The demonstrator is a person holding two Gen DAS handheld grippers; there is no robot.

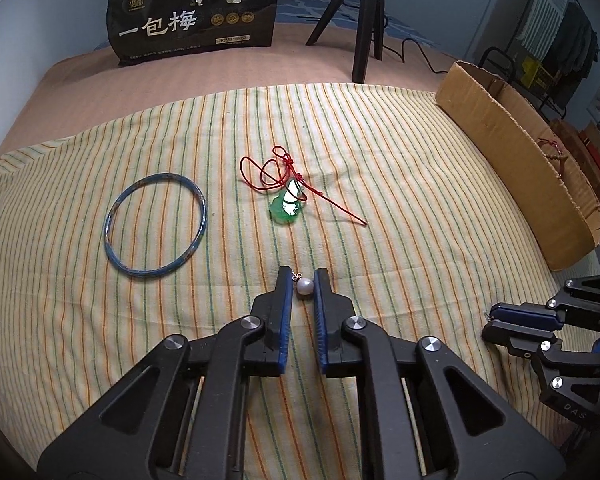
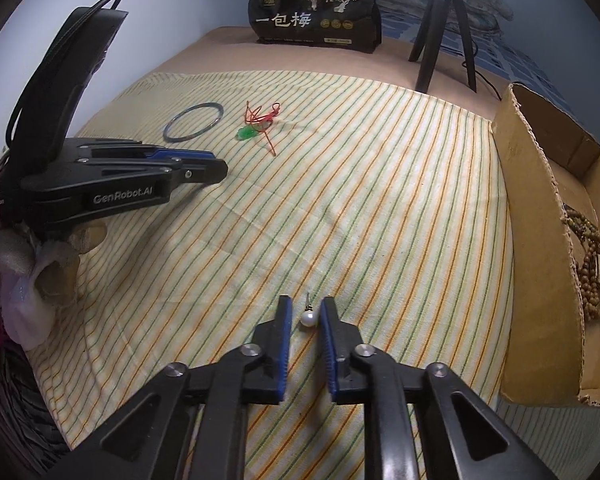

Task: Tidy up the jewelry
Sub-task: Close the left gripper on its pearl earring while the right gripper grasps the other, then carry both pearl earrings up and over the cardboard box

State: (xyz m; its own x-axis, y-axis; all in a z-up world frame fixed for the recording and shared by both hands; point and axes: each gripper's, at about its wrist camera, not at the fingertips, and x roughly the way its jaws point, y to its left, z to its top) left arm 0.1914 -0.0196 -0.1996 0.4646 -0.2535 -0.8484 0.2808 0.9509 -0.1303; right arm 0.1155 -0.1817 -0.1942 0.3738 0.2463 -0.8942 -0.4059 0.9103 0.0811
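A pearl earring (image 1: 305,288) sits between the blue pads of my left gripper (image 1: 303,277), which is shut on it just above the striped cloth (image 1: 400,168). A second pearl earring (image 2: 308,317), its post pointing away, is pinched in my right gripper (image 2: 306,305). Each gripper shows in the other's view: the right gripper (image 1: 490,320) low at the right, the left gripper (image 2: 220,166) at the left. Farther back lie a blue bangle (image 1: 156,226) and a green pendant on a red cord (image 1: 286,204).
A cardboard box (image 2: 540,240) along the right edge holds wooden beads (image 2: 588,264) and a red cord piece (image 1: 554,152). A black snack bag (image 1: 196,8) and a tripod (image 1: 364,20) stand at the back. A gloved hand (image 2: 40,272) grips the left tool.
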